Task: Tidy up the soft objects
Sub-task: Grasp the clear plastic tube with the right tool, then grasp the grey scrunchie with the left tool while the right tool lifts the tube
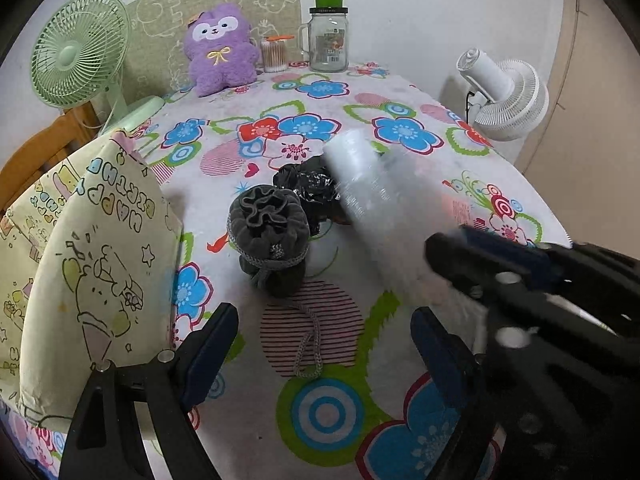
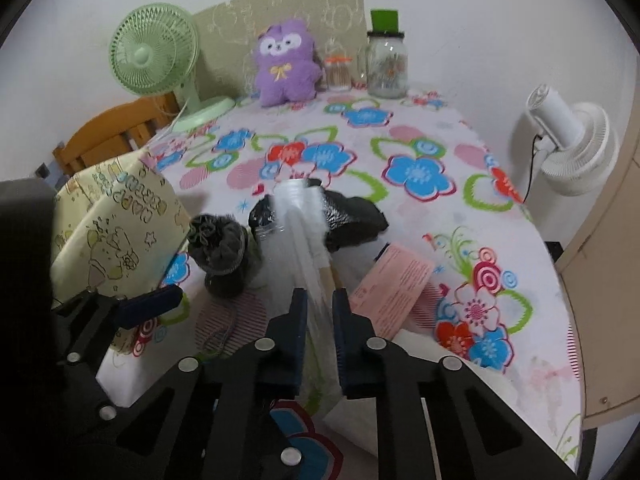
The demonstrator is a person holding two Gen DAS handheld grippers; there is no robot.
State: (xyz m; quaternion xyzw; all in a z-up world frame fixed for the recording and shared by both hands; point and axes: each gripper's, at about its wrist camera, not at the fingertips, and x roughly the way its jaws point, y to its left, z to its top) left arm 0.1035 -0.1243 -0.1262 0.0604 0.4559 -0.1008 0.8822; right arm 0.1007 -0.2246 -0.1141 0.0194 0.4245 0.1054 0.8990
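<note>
My right gripper (image 2: 320, 300) is shut on a clear plastic bag (image 2: 302, 232) and holds it above the table; the bag shows blurred in the left wrist view (image 1: 372, 200), with the right gripper (image 1: 448, 256) at the right. My left gripper (image 1: 324, 344) is open and empty, just in front of a grey drawstring pouch (image 1: 272, 236) that stands upright on the table. The pouch also shows in the right wrist view (image 2: 220, 252). A crumpled black bag (image 1: 308, 188) lies behind the pouch, also visible in the right wrist view (image 2: 352, 216). A cream cartoon-print bag (image 1: 92, 264) stands at the left.
A purple plush (image 1: 220, 52), a cotton swab jar (image 1: 274, 54) and a glass jar with green lid (image 1: 328, 36) stand at the far edge. A green fan (image 1: 80, 52) is far left, a white fan (image 1: 508, 96) right. A pink paper (image 2: 392, 292) lies on the flowered tablecloth (image 1: 328, 412).
</note>
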